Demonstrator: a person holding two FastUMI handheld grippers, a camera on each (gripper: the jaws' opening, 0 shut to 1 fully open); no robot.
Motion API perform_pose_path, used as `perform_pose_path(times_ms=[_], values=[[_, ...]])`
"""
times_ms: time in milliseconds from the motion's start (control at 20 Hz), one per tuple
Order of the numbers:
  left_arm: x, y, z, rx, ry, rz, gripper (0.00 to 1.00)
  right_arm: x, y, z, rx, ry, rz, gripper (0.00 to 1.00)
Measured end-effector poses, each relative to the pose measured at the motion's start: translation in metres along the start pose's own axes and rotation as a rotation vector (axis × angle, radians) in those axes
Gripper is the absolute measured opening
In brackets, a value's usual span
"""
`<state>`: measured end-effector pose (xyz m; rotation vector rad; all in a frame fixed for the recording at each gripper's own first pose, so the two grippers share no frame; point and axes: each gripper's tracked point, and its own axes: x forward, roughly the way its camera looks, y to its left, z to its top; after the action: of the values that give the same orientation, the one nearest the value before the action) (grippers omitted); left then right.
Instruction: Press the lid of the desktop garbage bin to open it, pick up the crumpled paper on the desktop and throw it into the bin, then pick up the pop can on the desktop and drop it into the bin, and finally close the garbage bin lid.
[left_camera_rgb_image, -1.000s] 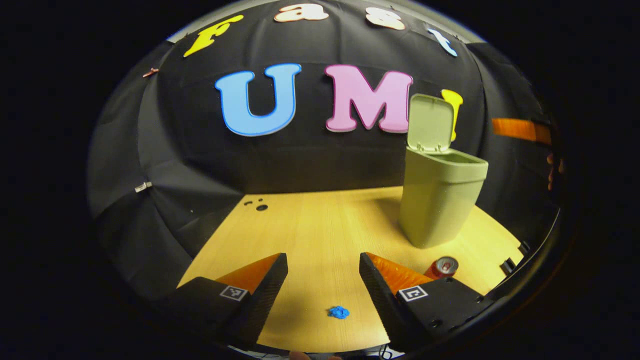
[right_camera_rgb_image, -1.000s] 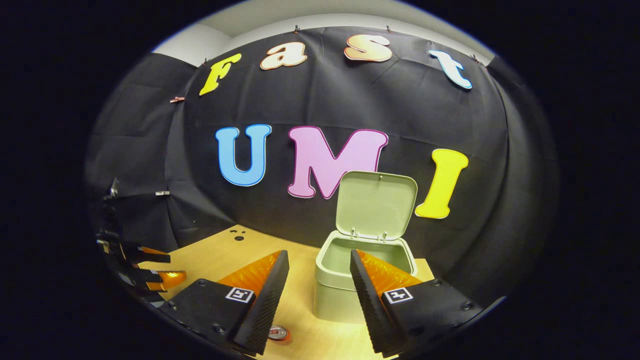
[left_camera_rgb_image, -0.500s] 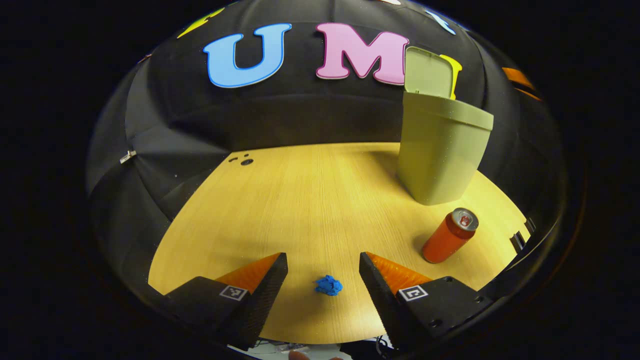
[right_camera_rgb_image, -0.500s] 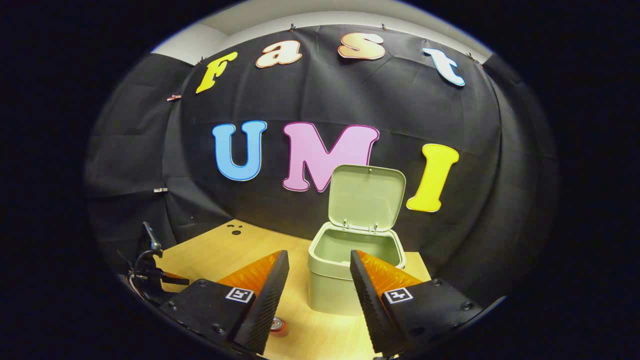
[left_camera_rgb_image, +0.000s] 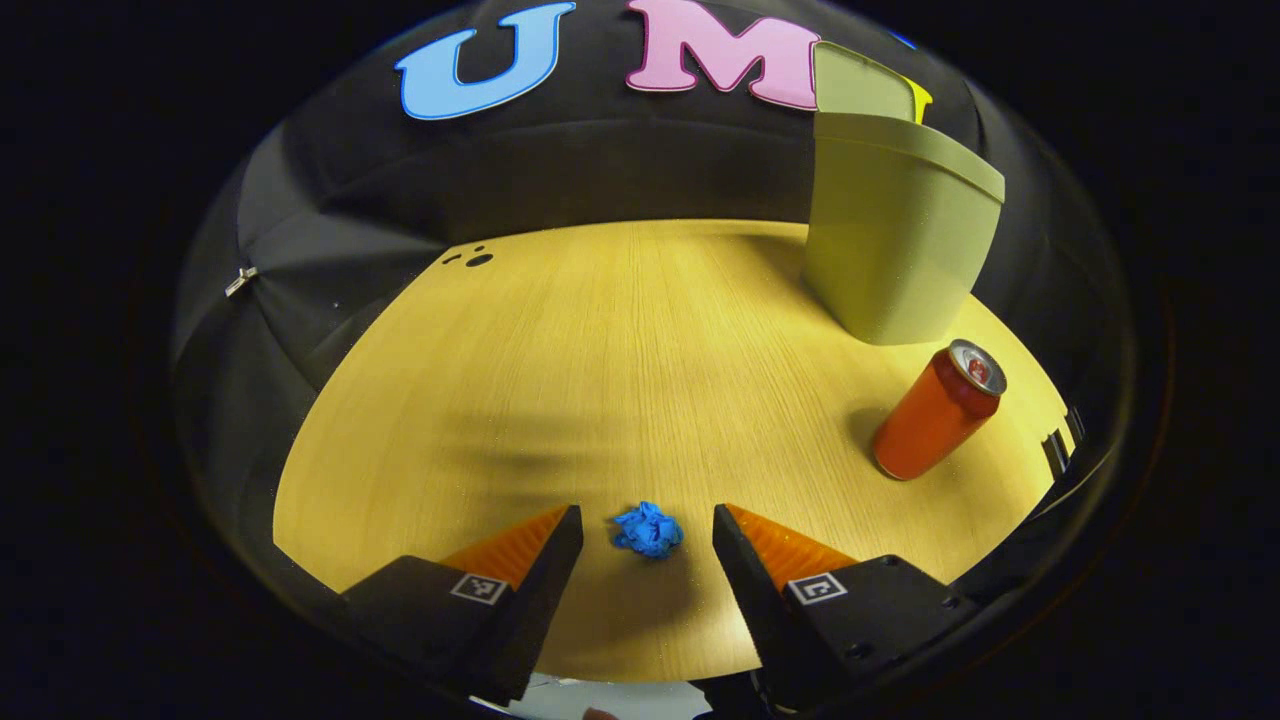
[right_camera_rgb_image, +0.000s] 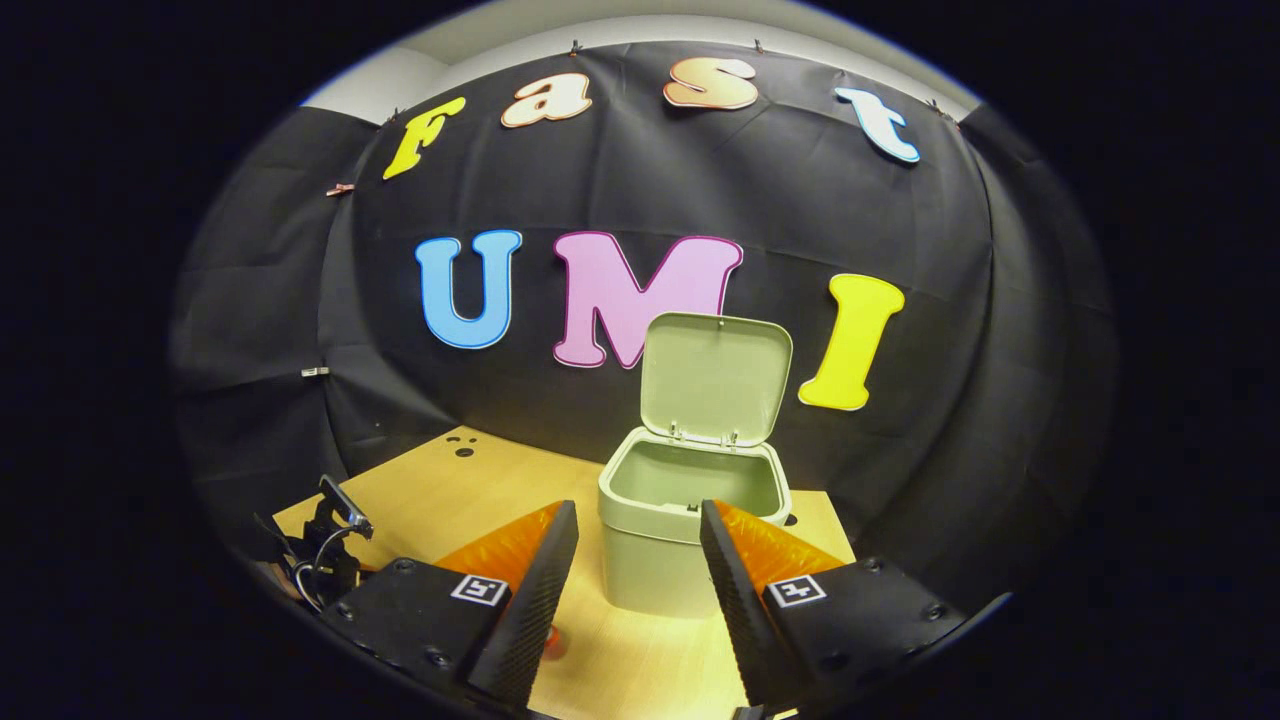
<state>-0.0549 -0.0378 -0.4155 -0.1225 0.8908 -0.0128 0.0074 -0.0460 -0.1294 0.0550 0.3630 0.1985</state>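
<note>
Left gripper jaws spread, crumpled paper lying between their tips untouched, right gripper jaws spread

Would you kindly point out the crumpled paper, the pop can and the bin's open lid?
crumpled paper (left_camera_rgb_image: 647, 529), left gripper view, middle of the wad.
pop can (left_camera_rgb_image: 935, 414), left gripper view, side wall.
bin lid (right_camera_rgb_image: 714, 378), right gripper view, inner face.

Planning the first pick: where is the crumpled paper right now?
In the left gripper view the paper lies on the table, just ahead of the left gripper, between its open jaws, left of the can.
</note>
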Motion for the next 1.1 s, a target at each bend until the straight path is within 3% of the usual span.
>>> perform_pose_path(times_ms=[400,650,700,750,800,900,1100], values=[[0.021,0.001,-0.015,-0.03,0.069,0.012,0.7,-0.003,-0.01,-0.004,-0.002,0.019,-0.015,0.79],[0.025,0.0,-0.02,-0.015,0.096,0.002,0.4,-0.002,-0.01,-0.007,-0.002,0.027,-0.011,0.79],[0.025,-0.001,-0.019,-0.019,0.095,-0.005,0.42,-0.002,-0.009,-0.008,-0.001,0.029,-0.009,0.8],[0.025,-0.002,-0.018,-0.027,0.095,-0.015,0.36,-0.002,-0.009,-0.009,0.001,0.03,-0.006,0.79],[0.024,-0.004,-0.017,-0.039,0.095,-0.029,0.4,-0.002,-0.009,-0.01,0.002,0.033,-0.005,0.79],[0.021,-0.003,-0.011,-0.057,0.083,-0.04,0.31,-0.001,-0.008,-0.011,0.005,0.037,0.0,0.8],[0.001,0.0,0.019,-0.041,0.005,-0.035,0.35,0.0,-0.005,-0.016,0.011,0.044,0.013,0.79]])
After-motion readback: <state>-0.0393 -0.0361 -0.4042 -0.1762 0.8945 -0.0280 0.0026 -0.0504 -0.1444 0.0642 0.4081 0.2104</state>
